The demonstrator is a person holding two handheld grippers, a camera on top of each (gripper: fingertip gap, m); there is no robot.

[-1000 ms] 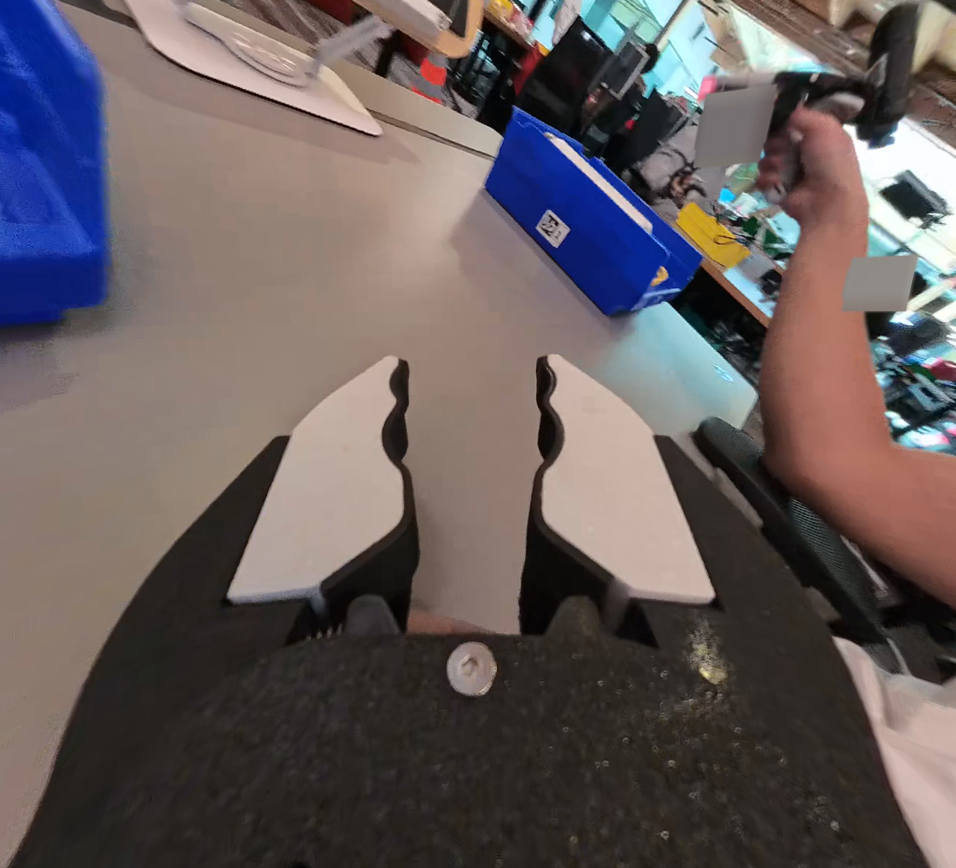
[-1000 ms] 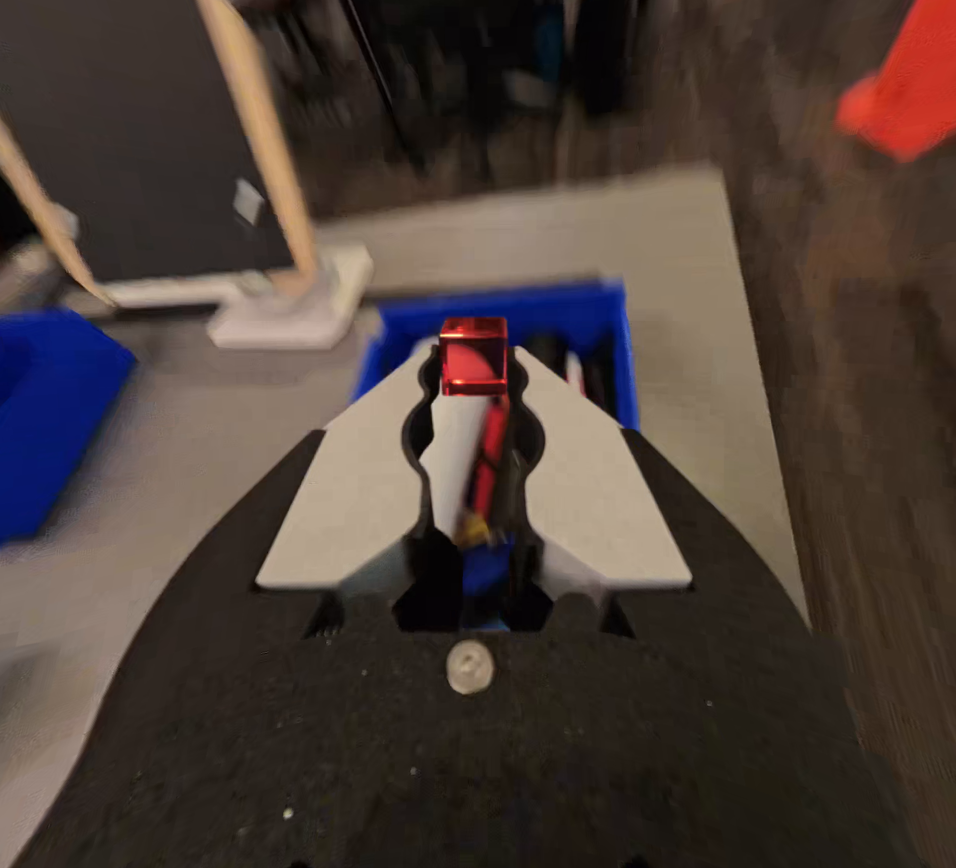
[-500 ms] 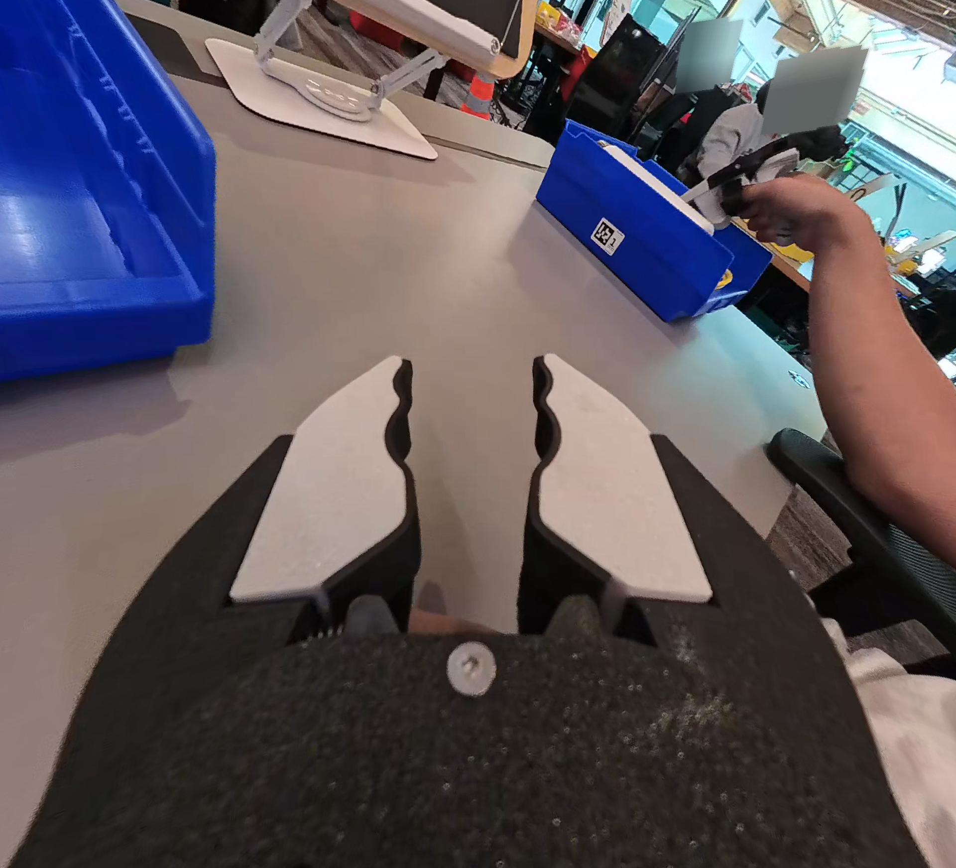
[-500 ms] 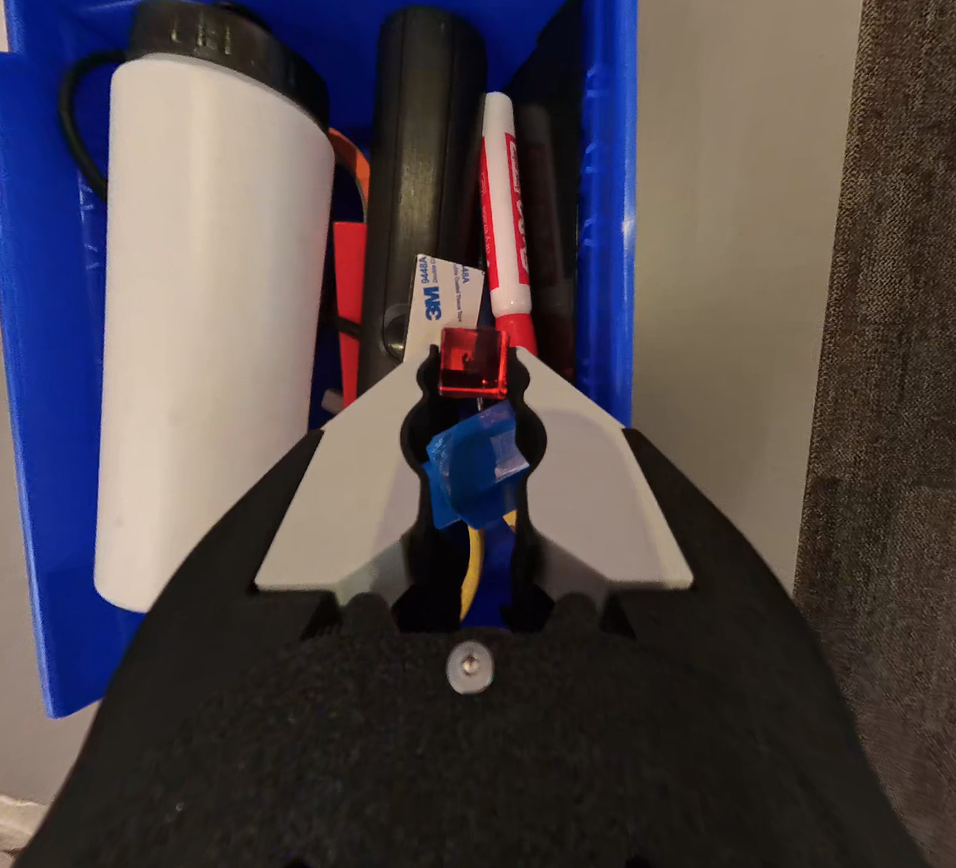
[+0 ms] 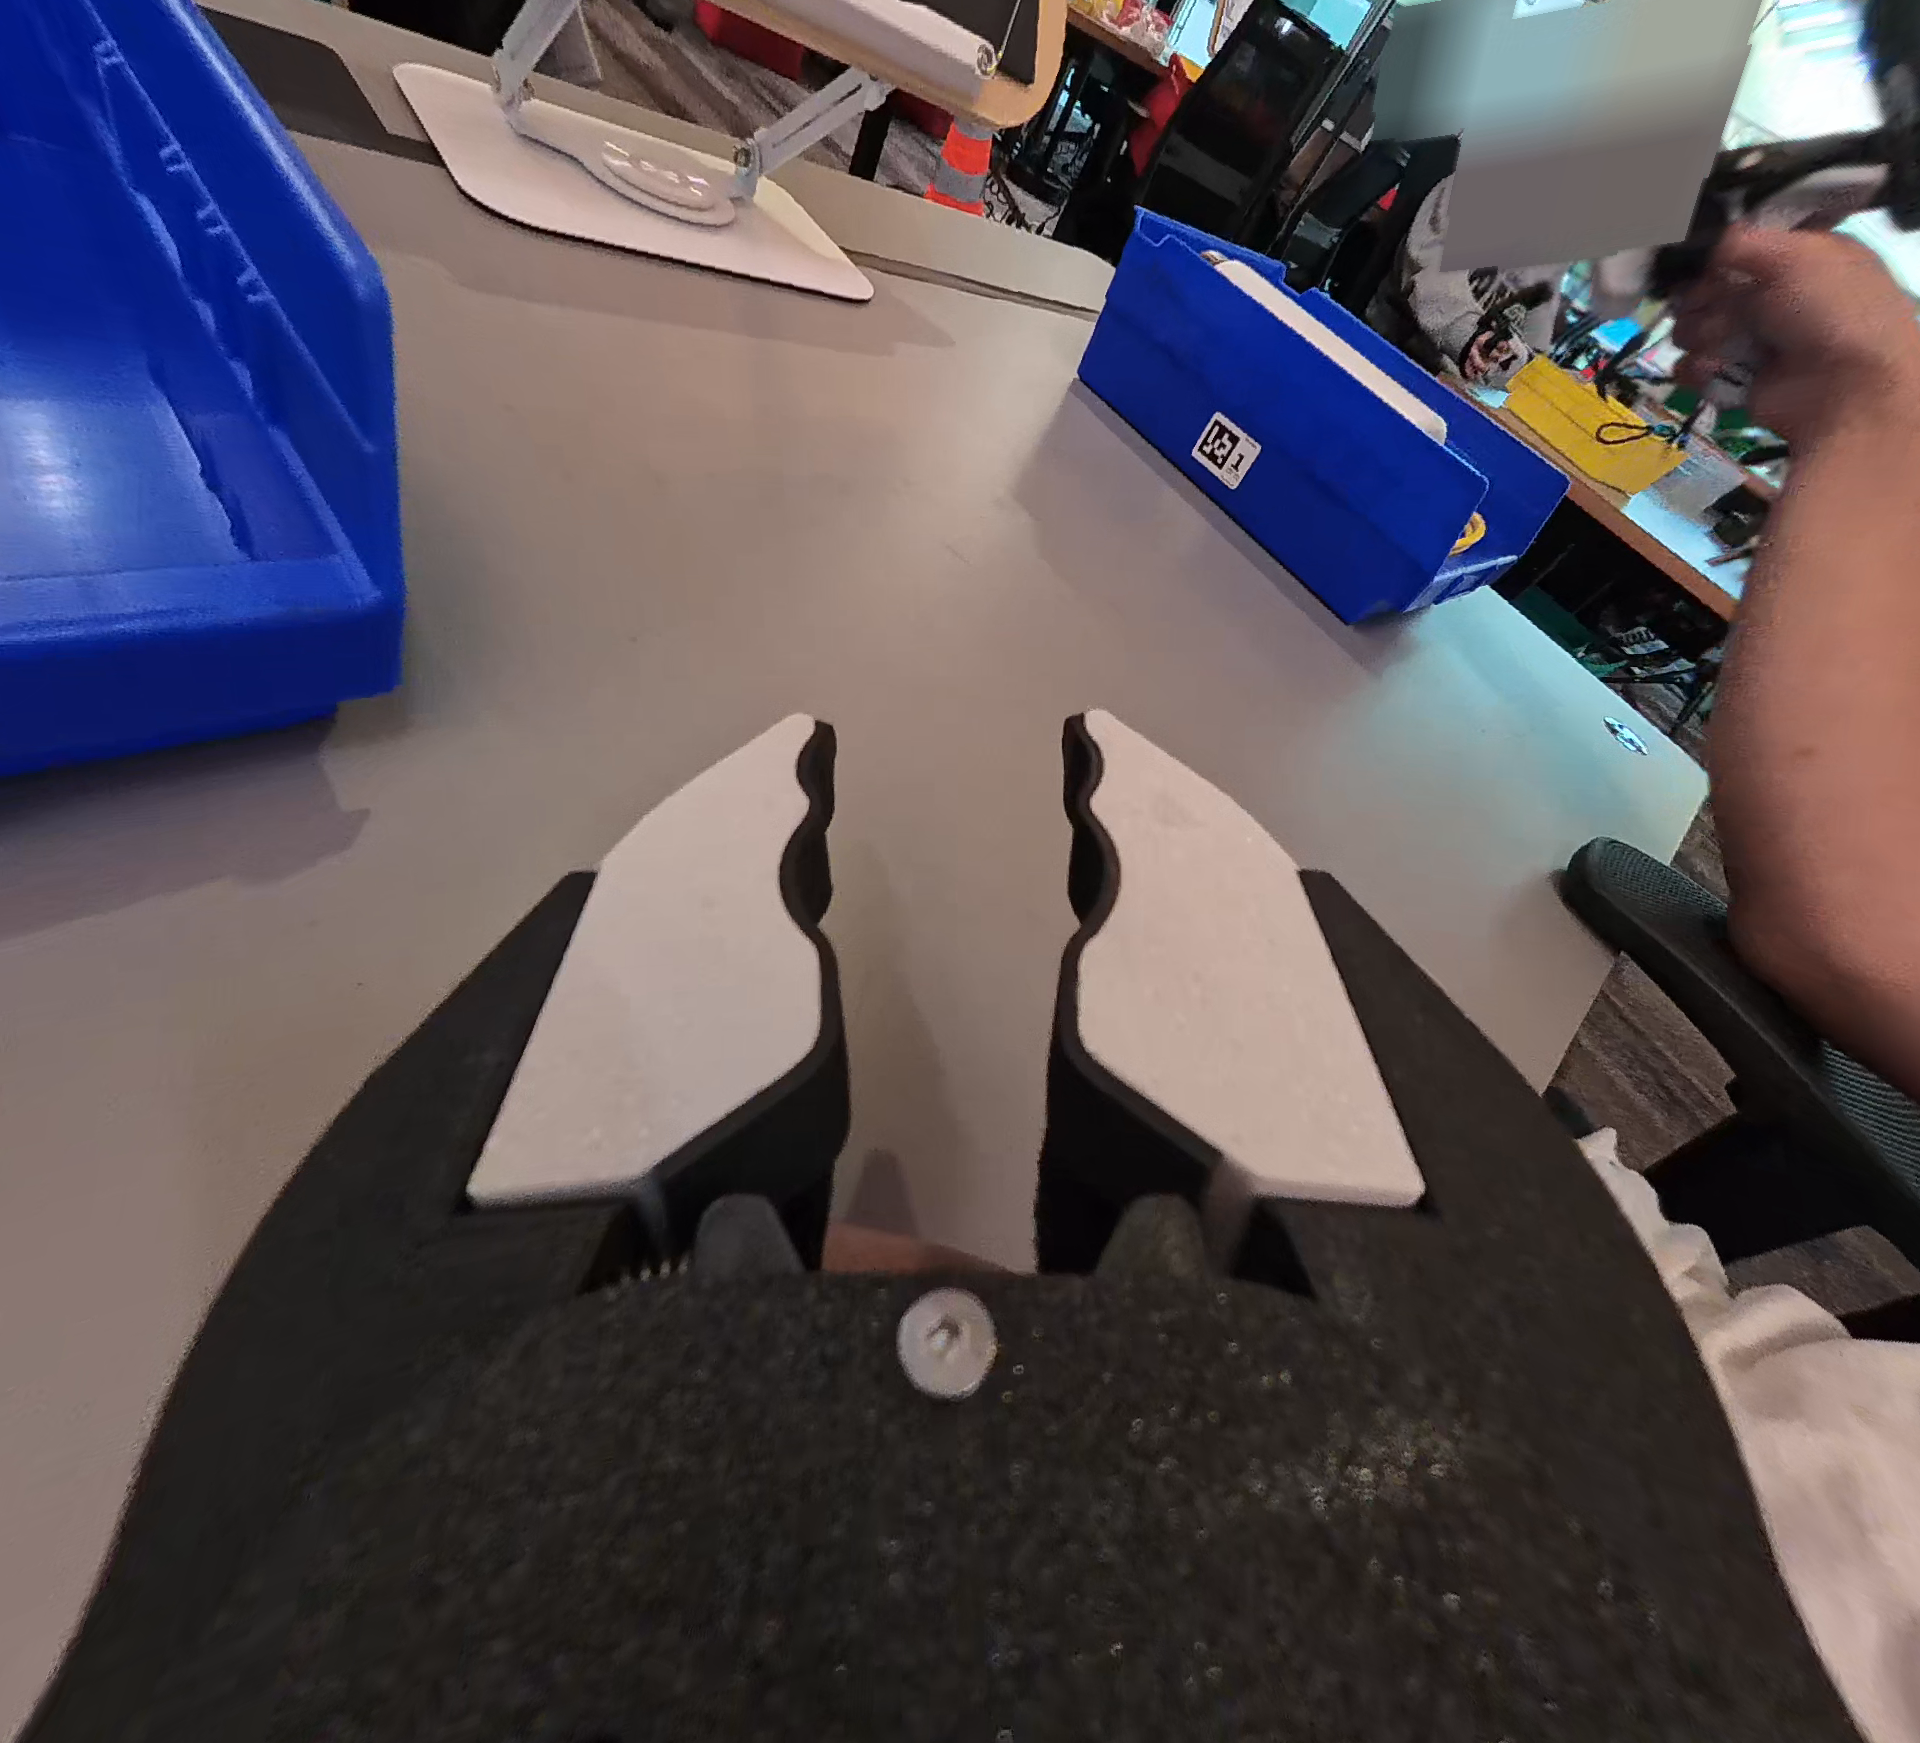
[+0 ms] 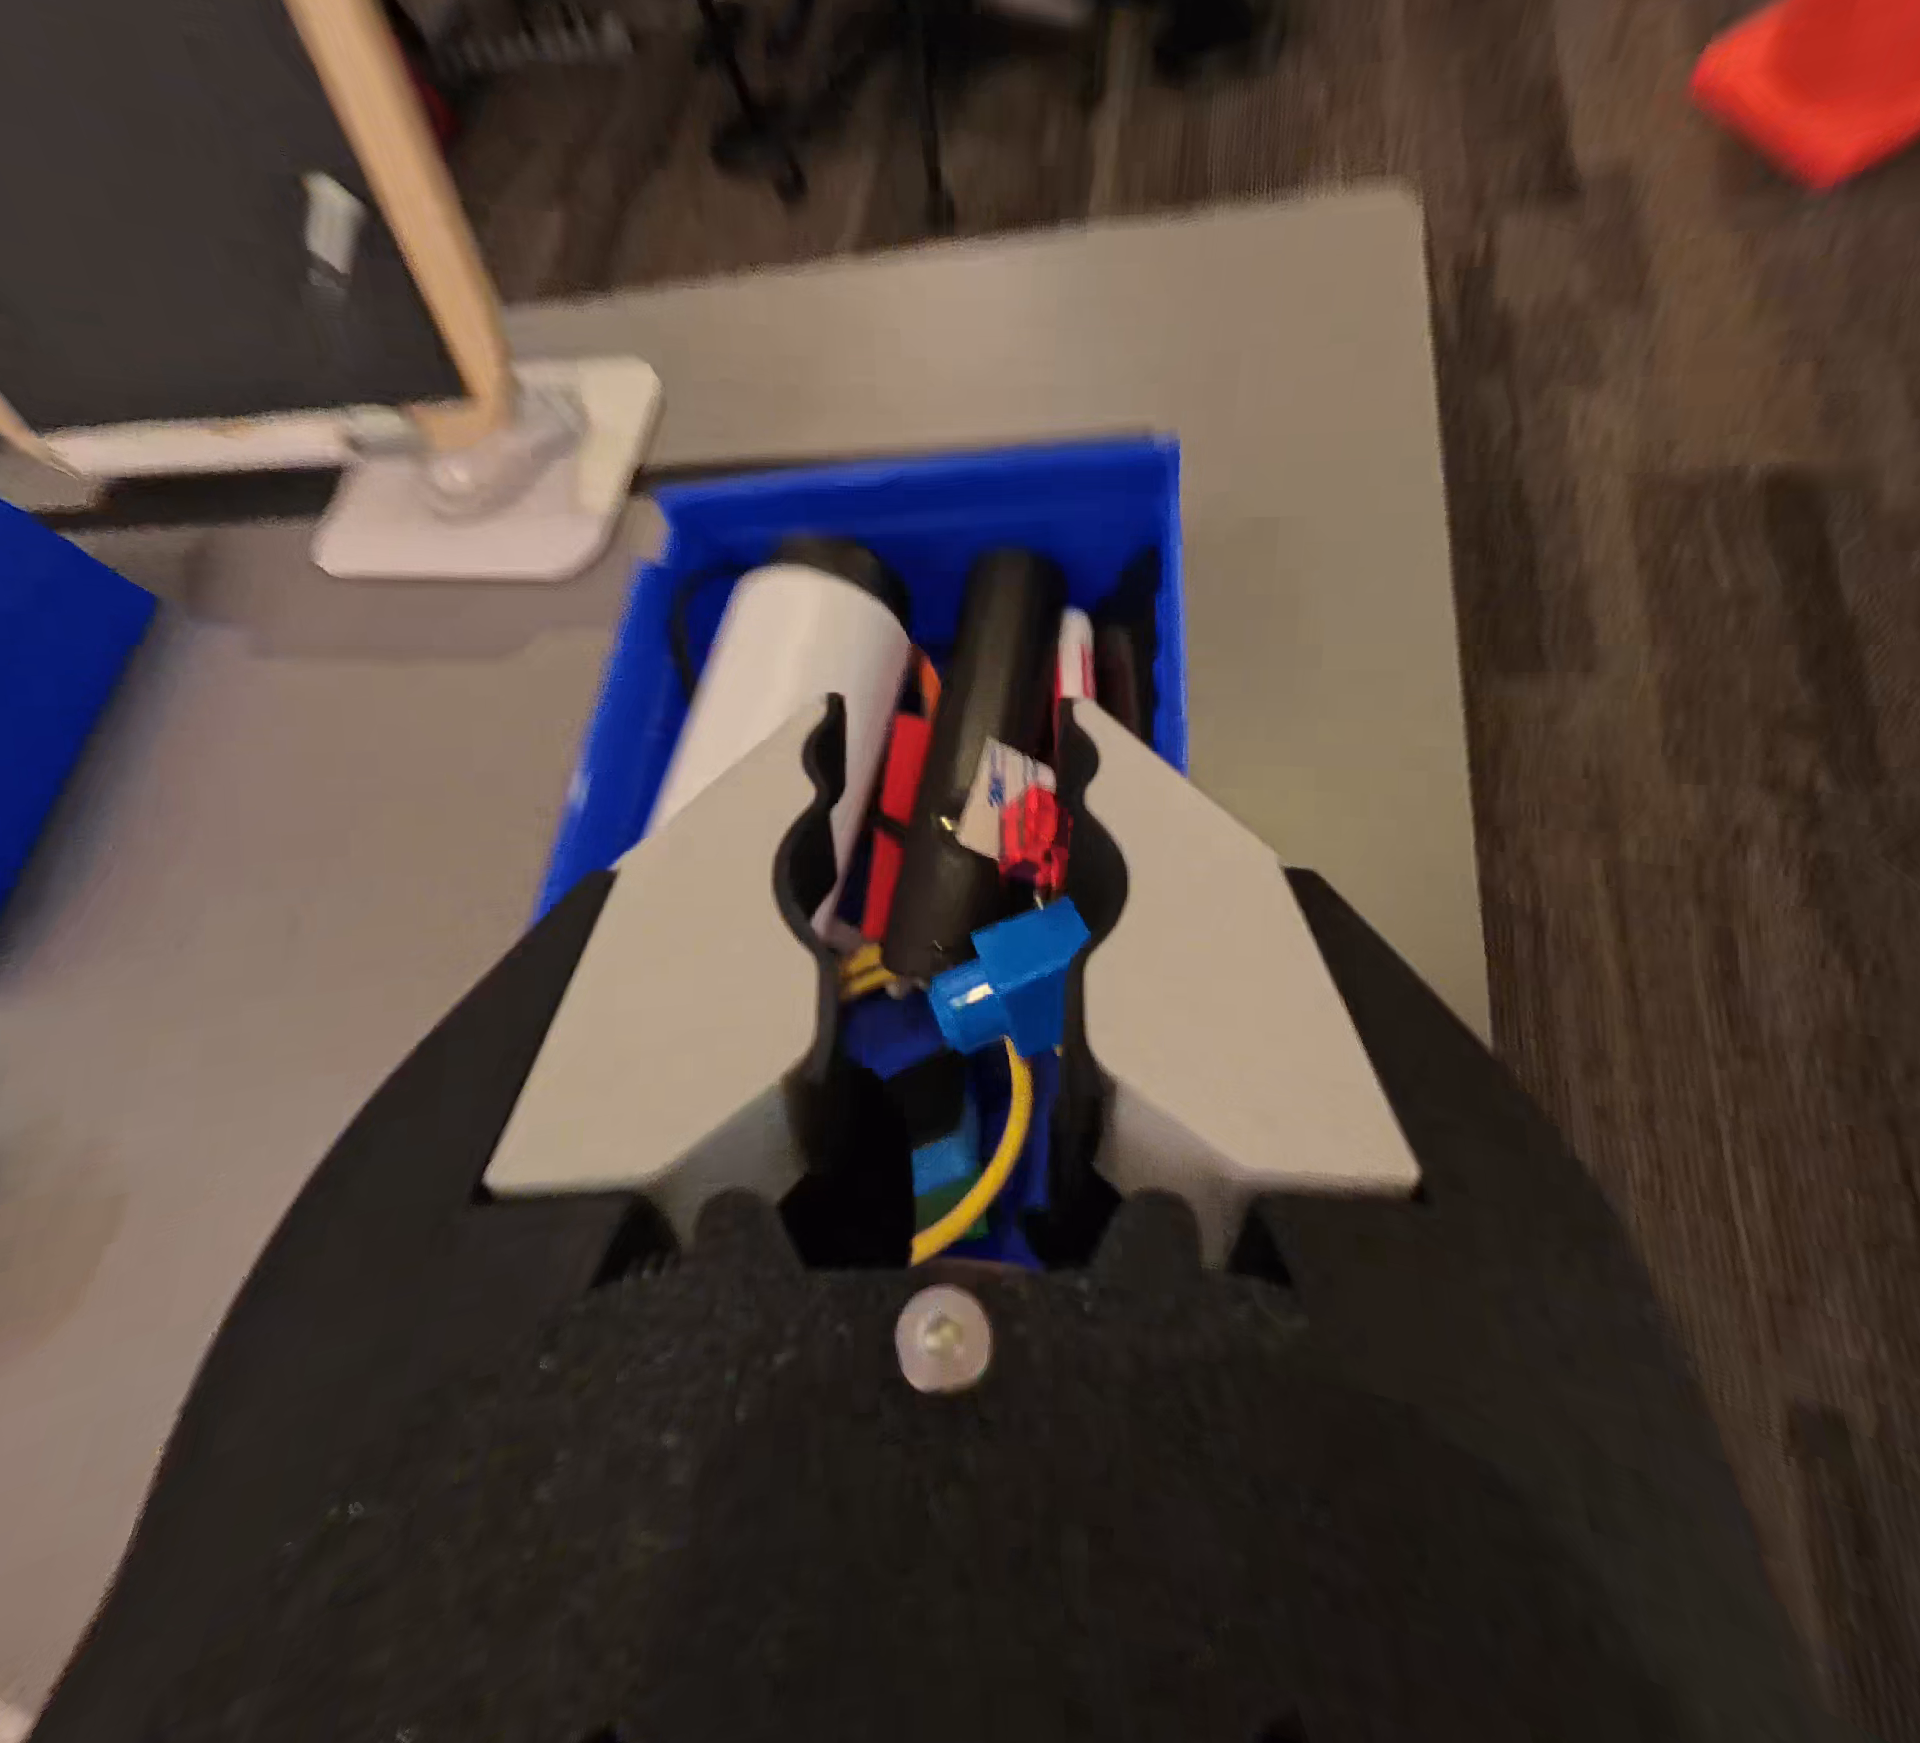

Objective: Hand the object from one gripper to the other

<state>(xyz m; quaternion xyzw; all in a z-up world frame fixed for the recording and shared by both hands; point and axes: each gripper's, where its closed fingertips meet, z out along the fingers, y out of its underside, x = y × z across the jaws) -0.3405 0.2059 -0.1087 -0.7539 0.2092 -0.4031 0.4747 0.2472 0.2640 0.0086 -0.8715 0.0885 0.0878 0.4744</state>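
Red cube (image 6: 1039, 836) is lying in the blue bin (image 6: 914, 488); right gripper (image 6: 951, 727) and left gripper (image 5: 948, 737) are both gaping, empty.

Table: you have a grey table (image 5: 675, 488).
Left side: a big blue bin (image 5: 156, 405).
Far edge: a white stand base (image 5: 623, 187).
Right side: a smaller blue bin (image 5: 1299, 436), filled.

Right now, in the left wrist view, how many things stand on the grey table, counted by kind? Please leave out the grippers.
Blue bins: 2, a large one at the near left and a smaller one at the far right
Board on a white stand: 1
Total: 3
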